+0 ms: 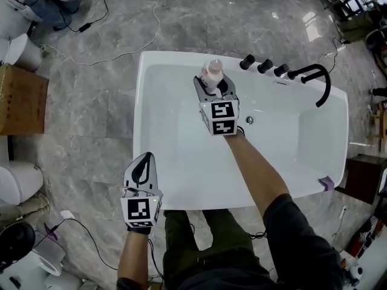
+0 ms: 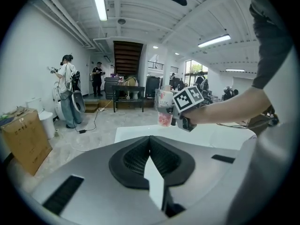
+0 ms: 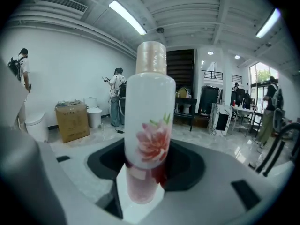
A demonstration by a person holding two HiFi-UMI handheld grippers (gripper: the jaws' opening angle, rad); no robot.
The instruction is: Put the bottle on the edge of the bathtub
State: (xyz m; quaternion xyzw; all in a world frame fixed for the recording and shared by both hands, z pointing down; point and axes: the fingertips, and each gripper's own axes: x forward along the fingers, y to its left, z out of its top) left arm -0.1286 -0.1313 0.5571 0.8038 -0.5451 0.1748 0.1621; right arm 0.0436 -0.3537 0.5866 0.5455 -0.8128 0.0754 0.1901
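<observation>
A white bottle (image 1: 213,71) with a pink flower print and a beige cap stands upright between the jaws of my right gripper (image 1: 213,84), which is shut on its lower body. In the right gripper view the bottle (image 3: 149,121) fills the middle, with white tub surface under it. It hangs over the far inner wall of the white bathtub (image 1: 175,58), close to the far rim. My left gripper (image 1: 144,162) is shut and holds nothing, at the tub's near left corner. In the left gripper view, the bottle (image 2: 164,108) is ahead, above the tub (image 2: 133,132).
A black faucet (image 1: 318,80) and three black knobs (image 1: 264,66) stand on the far right rim. A drain (image 1: 249,120) sits in the tub floor. A cardboard box (image 1: 21,98), toilets (image 1: 17,183) and cables lie on the marble floor at left. People stand far off.
</observation>
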